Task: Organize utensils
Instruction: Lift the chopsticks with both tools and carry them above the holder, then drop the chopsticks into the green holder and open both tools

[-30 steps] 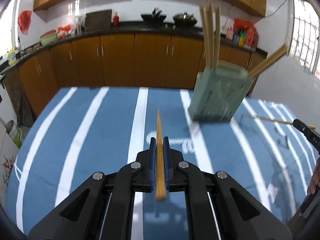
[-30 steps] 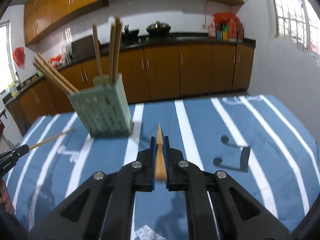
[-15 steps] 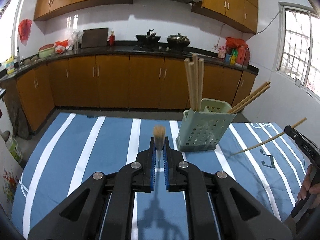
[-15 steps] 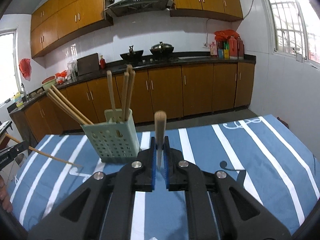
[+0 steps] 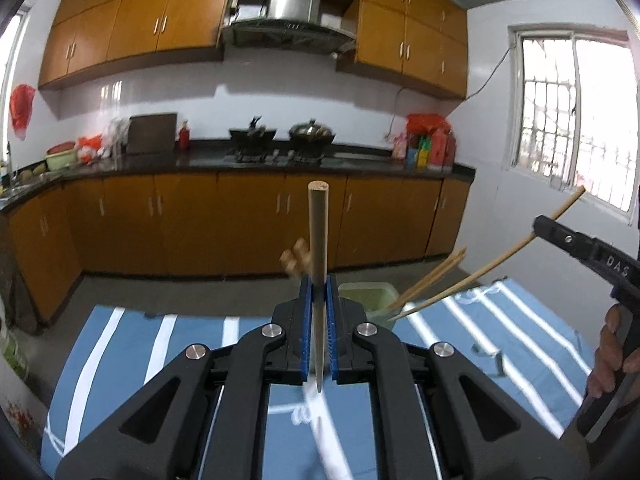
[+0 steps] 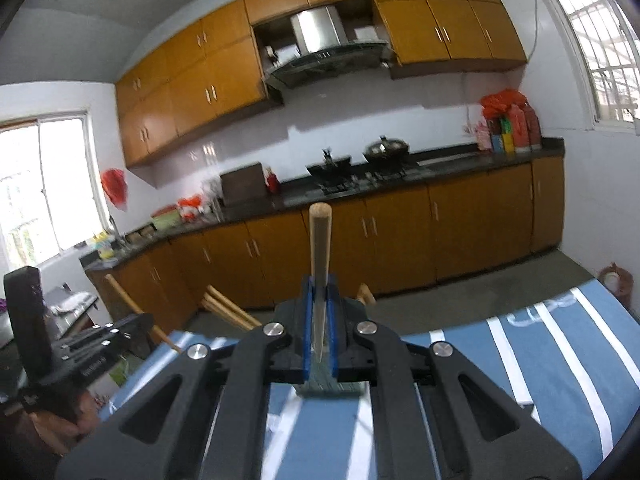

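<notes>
Both claws grip chopsticks; one reads "DAS".

Both cams ride on the grippers, looking forward along the fingers, tilted up enough that the far kitchen wall fills most of each shot. The left one faces the stove and range hood about square on; the right one sees the same stove at an angle. Both catch the near striped worktop low in frame.
</notes>
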Tool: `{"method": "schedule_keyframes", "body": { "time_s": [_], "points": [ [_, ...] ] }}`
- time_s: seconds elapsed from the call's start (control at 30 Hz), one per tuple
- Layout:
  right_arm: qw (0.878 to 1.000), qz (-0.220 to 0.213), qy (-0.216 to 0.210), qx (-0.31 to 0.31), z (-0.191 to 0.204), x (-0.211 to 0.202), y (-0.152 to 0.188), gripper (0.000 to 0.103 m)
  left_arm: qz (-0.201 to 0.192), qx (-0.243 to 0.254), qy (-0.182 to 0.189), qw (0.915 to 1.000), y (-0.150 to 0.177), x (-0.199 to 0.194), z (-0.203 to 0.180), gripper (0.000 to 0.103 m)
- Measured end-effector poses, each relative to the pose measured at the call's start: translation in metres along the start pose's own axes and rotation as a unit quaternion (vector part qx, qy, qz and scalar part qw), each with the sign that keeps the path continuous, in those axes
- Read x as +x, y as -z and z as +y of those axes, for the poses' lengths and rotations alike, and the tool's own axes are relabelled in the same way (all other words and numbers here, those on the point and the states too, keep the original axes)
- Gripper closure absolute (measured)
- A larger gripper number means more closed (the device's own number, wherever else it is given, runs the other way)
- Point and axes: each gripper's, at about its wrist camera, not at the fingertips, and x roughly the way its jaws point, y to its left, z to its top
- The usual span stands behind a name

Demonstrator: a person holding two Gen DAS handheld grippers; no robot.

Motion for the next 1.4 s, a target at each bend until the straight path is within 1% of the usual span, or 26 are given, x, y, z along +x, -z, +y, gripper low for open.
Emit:
{"method": "schedule_keyframes", "body": {
  "time_s": [0.07, 0.17, 0.27, 0.37, 0.5, 0.6, 0.93, 0.97, 1.0, 1.03, 1.07, 1.1, 1.13, 1.23, 1.27, 1.33, 1.4],
  "points": [
    [1.000, -0.014, 0.007, -0.010, 0.006, 0.002, -0.011, 0.095, -0.019, -0.006, 0.002, 0.9998, -0.012, 0.001, -0.004, 0.096],
    [1.000, -0.018, 0.014, -0.018, 0.010, 0.012, -0.019, 0.095, -0.044, -0.026, 0.004, 0.9987, -0.028, 0.008, -0.006, 0.096],
    [0.999, -0.008, 0.025, -0.029, 0.016, 0.028, -0.024, 0.095, -0.066, -0.039, -0.007, 0.9970, -0.038, 0.017, -0.006, 0.096],
    [0.999, 0.017, 0.034, -0.037, 0.018, 0.051, -0.022, 0.095, -0.075, -0.049, -0.015, 0.9958, -0.041, 0.031, -0.006, 0.096],
    [0.998, 0.042, 0.037, -0.039, 0.017, 0.072, -0.015, 0.095, -0.073, -0.056, -0.021, 0.9955, -0.035, 0.049, -0.005, 0.096],
    [0.997, 0.055, 0.036, -0.036, 0.014, 0.084, -0.009, 0.095, -0.061, -0.057, -0.021, 0.9963, -0.028, 0.063, -0.005, 0.096],
    [0.997, 0.067, 0.033, -0.034, 0.016, 0.099, -0.001, 0.095, -0.022, -0.053, -0.018, 0.9982, -0.017, 0.085, -0.007, 0.096],
    [0.997, 0.066, 0.034, -0.032, 0.017, 0.098, -0.001, 0.091, -0.017, -0.056, -0.019, 0.9981, -0.016, 0.086, -0.006, 0.095],
    [0.997, 0.064, 0.033, -0.029, 0.015, 0.097, -0.001, 0.084, -0.017, -0.060, -0.019, 0.9979, -0.016, 0.085, -0.005, 0.095],
    [0.997, 0.061, 0.030, -0.025, 0.014, 0.095, -0.001, 0.081, -0.020, -0.063, -0.017, 0.9977, -0.016, 0.083, -0.003, 0.092],
    [0.998, 0.055, 0.030, -0.023, 0.014, 0.092, -0.002, 0.080, -0.022, -0.063, -0.018, 0.9976, -0.017, 0.081, -0.003, 0.083],
    [0.998, 0.051, 0.030, -0.022, 0.012, 0.090, -0.003, 0.080, -0.026, -0.065, -0.020, 0.9974, -0.018, 0.078, -0.001, 0.076],
    [0.998, 0.048, 0.030, -0.019, 0.011, 0.087, -0.004, 0.080, -0.032, -0.066, -0.022, 0.9971, -0.019, 0.075, 0.000, 0.067],
    [0.999, 0.042, 0.029, -0.011, 0.007, 0.079, -0.007, 0.079, -0.045, -0.070, -0.022, 0.9963, -0.024, 0.063, 0.004, 0.067],
    [0.999, 0.039, 0.030, -0.010, 0.006, 0.076, -0.008, 0.077, -0.049, -0.072, -0.023, 0.9959, -0.025, 0.059, 0.006, 0.067],
    [0.999, 0.031, 0.030, -0.009, 0.006, 0.066, -0.008, 0.071, -0.054, -0.074, -0.025, 0.9955, -0.027, 0.052, 0.008, 0.067],
    [0.999, 0.024, 0.031, -0.011, 0.007, 0.058, -0.008, 0.060, -0.057, -0.075, -0.027, 0.9952, -0.026, 0.043, 0.011, 0.067]
  ]
}}
